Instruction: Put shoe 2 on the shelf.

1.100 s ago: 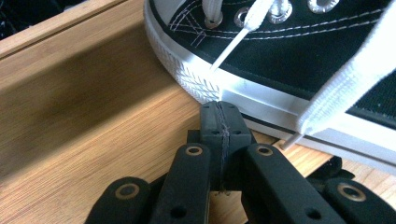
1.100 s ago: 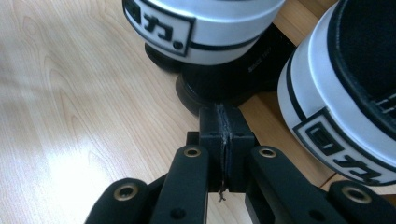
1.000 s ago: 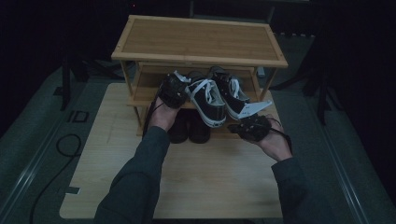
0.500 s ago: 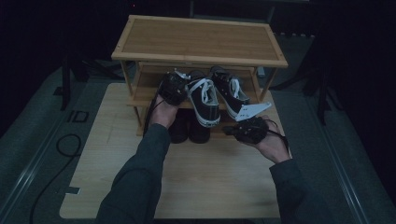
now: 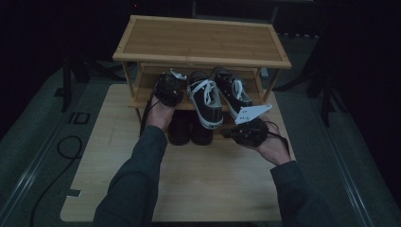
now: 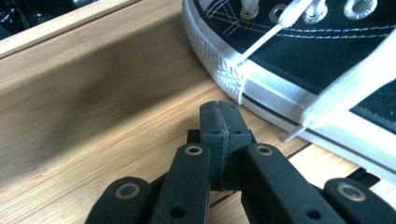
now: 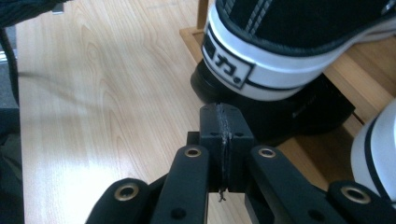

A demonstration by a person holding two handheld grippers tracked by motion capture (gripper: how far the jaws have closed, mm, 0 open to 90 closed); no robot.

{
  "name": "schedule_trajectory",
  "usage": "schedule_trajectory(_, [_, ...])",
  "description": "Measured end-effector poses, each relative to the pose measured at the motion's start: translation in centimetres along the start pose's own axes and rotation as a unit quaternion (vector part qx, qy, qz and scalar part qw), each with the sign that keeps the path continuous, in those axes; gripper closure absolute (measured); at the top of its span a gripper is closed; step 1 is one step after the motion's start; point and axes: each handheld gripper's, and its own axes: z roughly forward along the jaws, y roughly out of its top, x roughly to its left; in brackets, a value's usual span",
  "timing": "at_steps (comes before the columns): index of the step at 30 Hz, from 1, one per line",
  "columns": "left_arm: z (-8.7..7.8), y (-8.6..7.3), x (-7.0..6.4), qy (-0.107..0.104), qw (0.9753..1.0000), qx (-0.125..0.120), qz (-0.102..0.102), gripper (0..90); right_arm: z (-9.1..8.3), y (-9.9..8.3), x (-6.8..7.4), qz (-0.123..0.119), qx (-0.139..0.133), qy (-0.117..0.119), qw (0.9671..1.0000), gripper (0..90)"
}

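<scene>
High view: two black sneakers sat on the rack's middle shelf.
Left gripper, pressed together, stayed beside them; right gripper, also pressed together, had pulled back lower.

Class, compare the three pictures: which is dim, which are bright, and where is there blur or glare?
High view: dim and underexposed, surroundings near black, shoe rack readable. Left gripper view: bright, sneaker sharp, wood at left blurred with a dark shadow. Right gripper view: bright, glare on the table.
</scene>
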Motion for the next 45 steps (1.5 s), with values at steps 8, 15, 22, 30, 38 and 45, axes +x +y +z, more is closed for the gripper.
schedule_trajectory(8, [0.0,-0.6,0.6,-0.007,0.9998,0.000,0.018,90.0,0.0,0.8,0.3,-0.007,-0.009,0.003,0.9999,88.7])
schedule_trajectory(15, [-0.1,-0.9,0.4,-0.011,0.9997,-0.011,0.017,90.0,0.1,1.4,0.4,-0.011,-0.014,0.000,0.9998,88.7])
schedule_trajectory(22, [-0.2,-1.2,0.3,-0.013,0.9994,-0.019,0.026,90.0,0.3,1.5,0.2,-0.010,-0.014,0.001,0.9998,89.3])
schedule_trajectory(30, [-0.3,-1.5,0.1,-0.015,0.9990,-0.027,0.034,90.0,0.4,1.8,0.2,-0.015,-0.008,0.003,0.9998,89.6])
schedule_trajectory(38, [-0.4,-1.7,0.0,-0.024,0.9984,-0.029,0.043,90.0,0.5,1.9,0.2,-0.014,-0.012,0.007,0.9998,89.8])
schedule_trajectory(45, [-0.5,-1.9,-0.2,-0.018,0.9982,-0.033,0.047,90.0,0.7,1.9,0.3,-0.015,-0.014,0.008,0.9998,89.7])
